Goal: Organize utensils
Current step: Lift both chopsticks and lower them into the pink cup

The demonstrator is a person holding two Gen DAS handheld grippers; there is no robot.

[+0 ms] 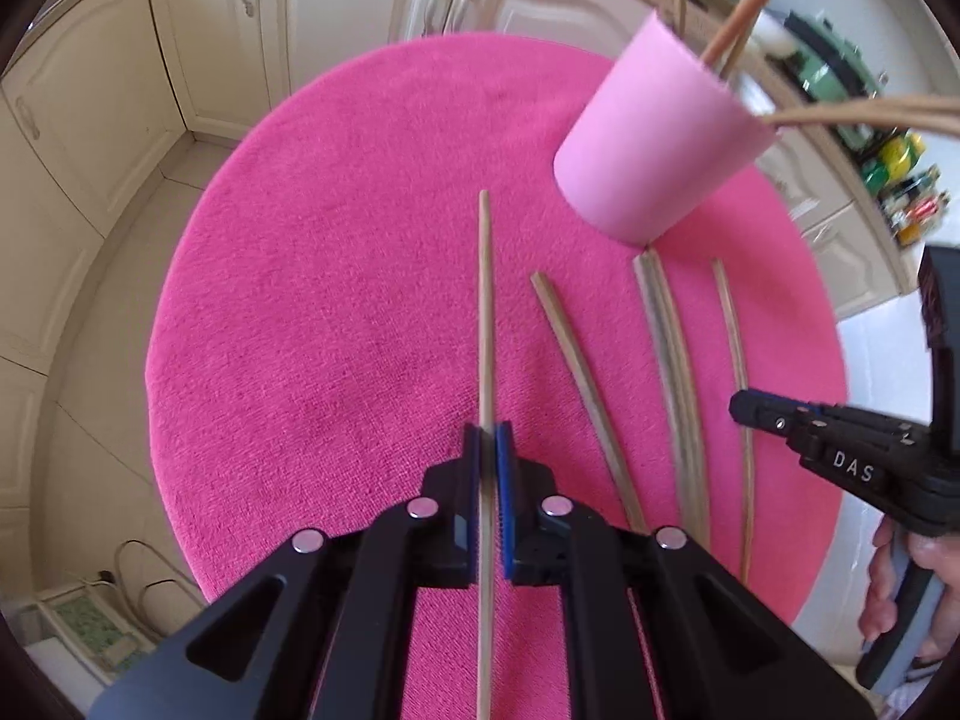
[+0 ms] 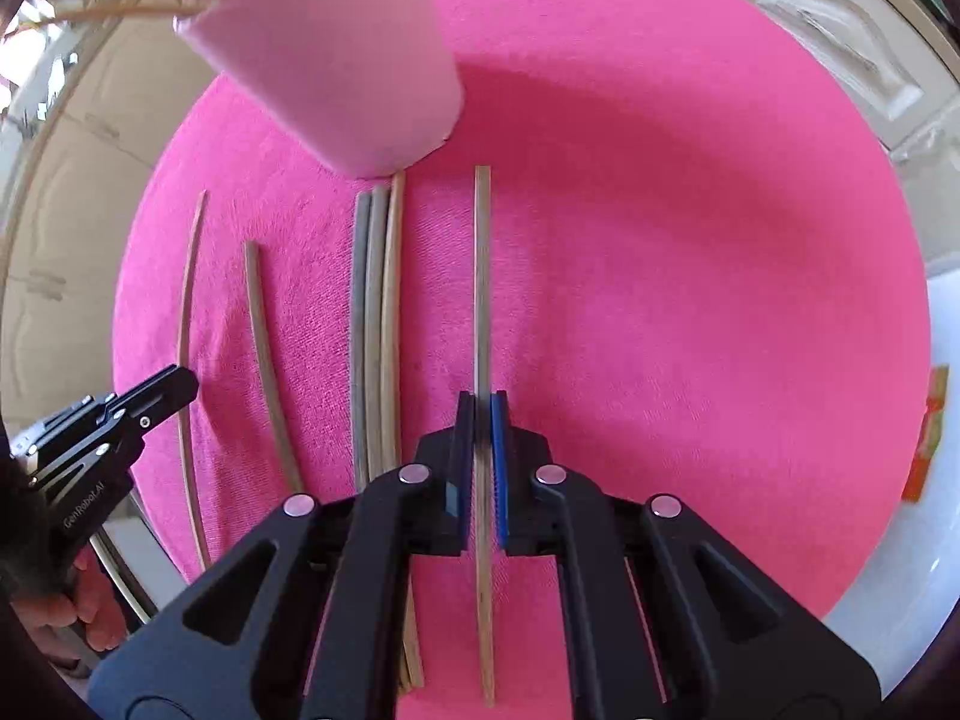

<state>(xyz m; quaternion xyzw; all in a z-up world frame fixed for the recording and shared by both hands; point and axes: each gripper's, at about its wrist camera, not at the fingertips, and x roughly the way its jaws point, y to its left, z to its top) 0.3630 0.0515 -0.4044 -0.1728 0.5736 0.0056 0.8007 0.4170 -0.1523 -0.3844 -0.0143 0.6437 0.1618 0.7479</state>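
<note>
My left gripper (image 1: 487,438) is shut on a pale wooden chopstick (image 1: 483,300) that runs straight ahead over the pink round mat (image 1: 336,300). My right gripper (image 2: 482,402) is shut on another pale chopstick (image 2: 482,276), the rightmost one. A pink cup (image 1: 654,144) (image 2: 336,60) stands at the far side with several chopsticks sticking out of it. Between the two held sticks lie a single chopstick (image 2: 267,348) and a tight bundle of three (image 2: 375,330), its far end touching the cup's base. Each gripper shows in the other's view: right (image 1: 744,408), left (image 2: 177,384).
Cream cabinet doors (image 1: 336,6) surround the mat on the far and left sides. A shelf with bottles and jars (image 1: 900,180) stands at the right. A person's hand (image 1: 900,588) holds the right gripper's handle. The mat's right half (image 2: 720,300) holds no sticks.
</note>
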